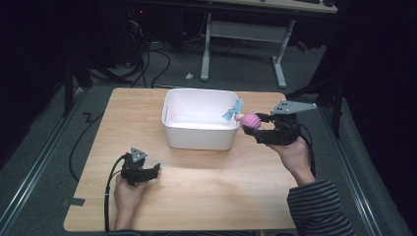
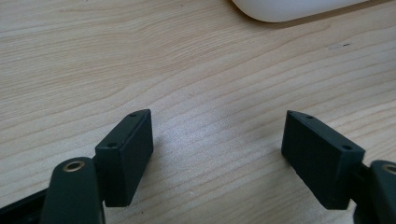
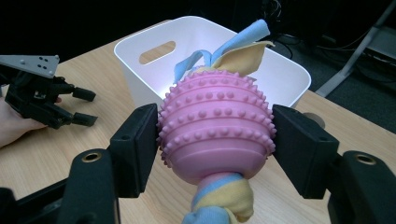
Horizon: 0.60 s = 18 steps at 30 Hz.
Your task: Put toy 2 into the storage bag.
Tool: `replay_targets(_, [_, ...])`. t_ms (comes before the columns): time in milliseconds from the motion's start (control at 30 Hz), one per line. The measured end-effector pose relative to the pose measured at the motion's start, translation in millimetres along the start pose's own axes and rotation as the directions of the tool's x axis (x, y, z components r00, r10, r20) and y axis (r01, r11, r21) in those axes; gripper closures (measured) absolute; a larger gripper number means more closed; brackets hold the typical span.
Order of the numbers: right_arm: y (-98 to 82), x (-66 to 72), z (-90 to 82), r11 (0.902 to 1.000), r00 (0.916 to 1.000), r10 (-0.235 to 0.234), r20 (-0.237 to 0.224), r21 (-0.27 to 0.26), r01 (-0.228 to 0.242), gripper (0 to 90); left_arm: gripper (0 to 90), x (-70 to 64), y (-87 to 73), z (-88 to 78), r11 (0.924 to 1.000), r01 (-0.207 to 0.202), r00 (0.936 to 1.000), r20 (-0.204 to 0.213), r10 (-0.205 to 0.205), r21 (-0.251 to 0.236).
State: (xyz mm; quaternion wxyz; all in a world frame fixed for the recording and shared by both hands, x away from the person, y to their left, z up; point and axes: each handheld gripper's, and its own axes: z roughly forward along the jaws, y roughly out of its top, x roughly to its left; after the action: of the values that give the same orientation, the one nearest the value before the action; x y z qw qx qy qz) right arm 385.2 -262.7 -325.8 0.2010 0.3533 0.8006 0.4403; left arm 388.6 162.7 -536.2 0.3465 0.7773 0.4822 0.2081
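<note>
Right gripper (image 3: 215,149) clamped across the pink studded rubber ball with knotted fleece tails (image 3: 215,130), just beside the white plastic bin (image 3: 285,79) — light, squashy, grippy at its belly — left gripper (image 2: 217,154) wide apart, idle.

White bin (image 2: 299,9) cut off by the top edge in the left gripper view, one rounded corner visible; pink ball (image 3: 215,123) hides the bin's near wall in the right gripper view; its fabric tail (image 3: 219,205) runs off the bottom edge; the surface's (image 1: 196,196) near edge is cut by the frame in the high view.
</note>
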Motion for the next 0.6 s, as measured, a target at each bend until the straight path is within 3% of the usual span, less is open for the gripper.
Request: replay_targets(600, [22.8, -5.8, 28.2, 0.9997, 1.0, 0.001, 0.0, 0.023, -0.001, 35.1, 25.4, 0.0, 0.0, 0.0, 1.0, 0.0, 1.0, 0.001, 0.0, 0.0])
